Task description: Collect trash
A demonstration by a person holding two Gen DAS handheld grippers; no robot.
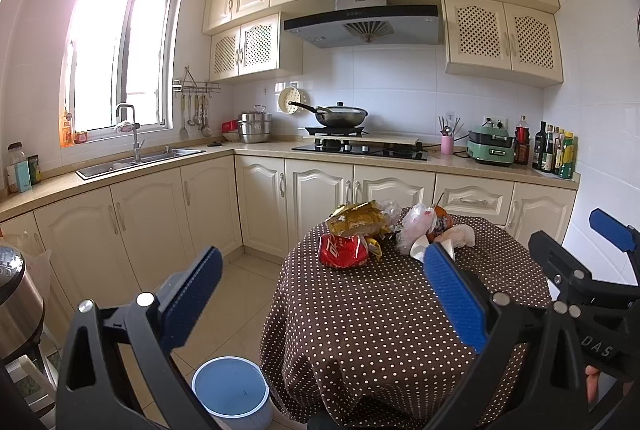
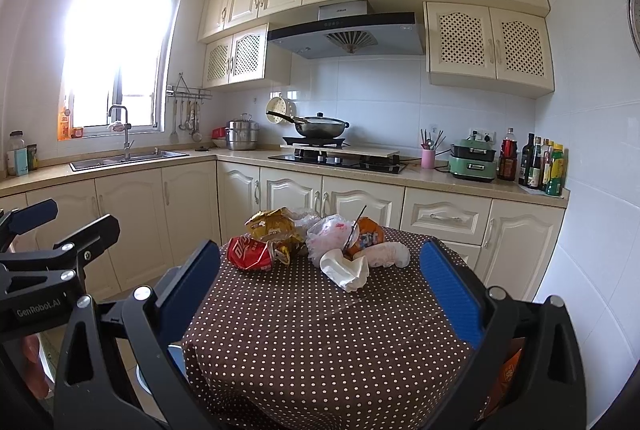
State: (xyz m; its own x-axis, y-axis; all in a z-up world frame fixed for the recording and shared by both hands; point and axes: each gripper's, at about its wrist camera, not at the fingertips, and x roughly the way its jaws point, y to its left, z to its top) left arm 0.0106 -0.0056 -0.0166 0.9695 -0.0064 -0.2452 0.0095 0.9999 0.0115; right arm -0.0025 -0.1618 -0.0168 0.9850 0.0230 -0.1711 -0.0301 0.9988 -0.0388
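Ahead, trash pile (image 2: 316, 246) on dotted table (image 2: 320, 342), beyond both hand-held grippers (image 1: 324, 298) (image 2: 320, 294), jaws wide apart, empty.

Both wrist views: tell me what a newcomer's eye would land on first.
The heap of trash on the far side of the polka-dot tablecloth grabs attention: a red snack bag, a gold bag, crumpled plastic and paper. Next, the glaring window above the sink on the left, and the blue bin on the floor beside the table.
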